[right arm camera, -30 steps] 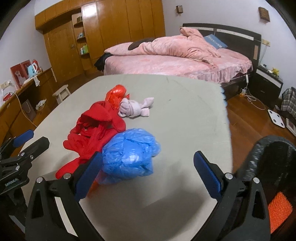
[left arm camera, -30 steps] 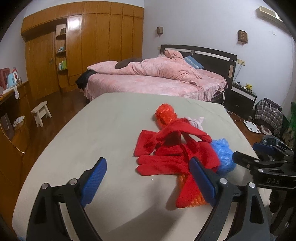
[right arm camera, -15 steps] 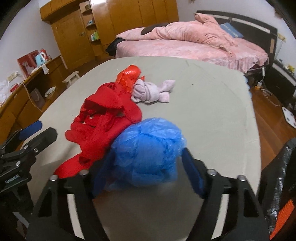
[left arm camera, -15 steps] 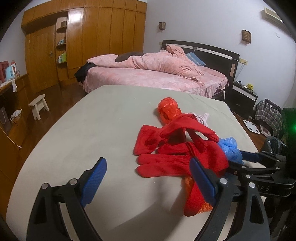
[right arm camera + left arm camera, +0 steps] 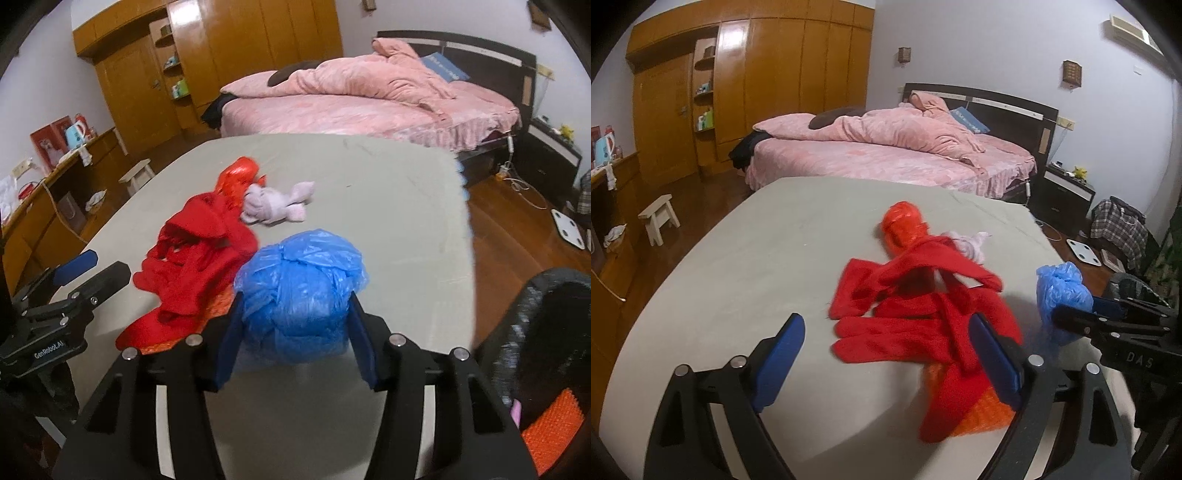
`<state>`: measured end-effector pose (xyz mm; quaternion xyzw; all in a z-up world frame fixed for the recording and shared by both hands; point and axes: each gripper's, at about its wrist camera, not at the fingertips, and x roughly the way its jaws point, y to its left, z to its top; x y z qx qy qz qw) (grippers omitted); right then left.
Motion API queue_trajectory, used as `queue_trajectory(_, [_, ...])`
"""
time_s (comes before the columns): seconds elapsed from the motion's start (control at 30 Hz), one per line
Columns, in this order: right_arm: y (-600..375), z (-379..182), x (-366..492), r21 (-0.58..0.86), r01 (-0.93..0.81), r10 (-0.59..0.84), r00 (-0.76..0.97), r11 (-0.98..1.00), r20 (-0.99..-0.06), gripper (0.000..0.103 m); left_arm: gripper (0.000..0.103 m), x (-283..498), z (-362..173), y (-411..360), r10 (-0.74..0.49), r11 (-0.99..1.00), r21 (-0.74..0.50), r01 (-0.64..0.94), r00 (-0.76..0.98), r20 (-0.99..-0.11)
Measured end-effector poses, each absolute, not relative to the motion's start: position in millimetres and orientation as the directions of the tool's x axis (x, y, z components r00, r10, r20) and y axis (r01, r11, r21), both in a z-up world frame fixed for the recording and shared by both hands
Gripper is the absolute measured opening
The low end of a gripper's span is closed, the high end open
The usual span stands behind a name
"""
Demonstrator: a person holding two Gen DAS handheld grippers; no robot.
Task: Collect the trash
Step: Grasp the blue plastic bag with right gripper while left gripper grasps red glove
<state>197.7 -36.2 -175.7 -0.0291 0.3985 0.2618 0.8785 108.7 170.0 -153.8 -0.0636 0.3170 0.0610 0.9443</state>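
A crumpled blue plastic bag (image 5: 299,291) sits low in the centre of the right wrist view, pinched between the blue pads of the right gripper (image 5: 295,339), whose jaws have just been closing and now press both its sides. The likely trouble: thin, springy film could slide out of that pinch on the way to the dark bin (image 5: 532,332) at the frame's lower right edge, or drag along the red cloth (image 5: 195,258) lying against its left side. In the left wrist view the left gripper (image 5: 886,362) hovers at the bottom of the frame, fingers (image 5: 783,347) spread wide and holding nothing above the grey table (image 5: 746,266).
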Motion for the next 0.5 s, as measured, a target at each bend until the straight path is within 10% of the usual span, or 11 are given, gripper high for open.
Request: queue_trajectory(0.5, [-62, -169, 207, 0.183, -0.437, 0.430, 0.574, 0.881, -0.697, 0.051, 0.051, 165, -166, 112, -0.034, 0.996, -0.083, -0.029, 0.745, -0.666])
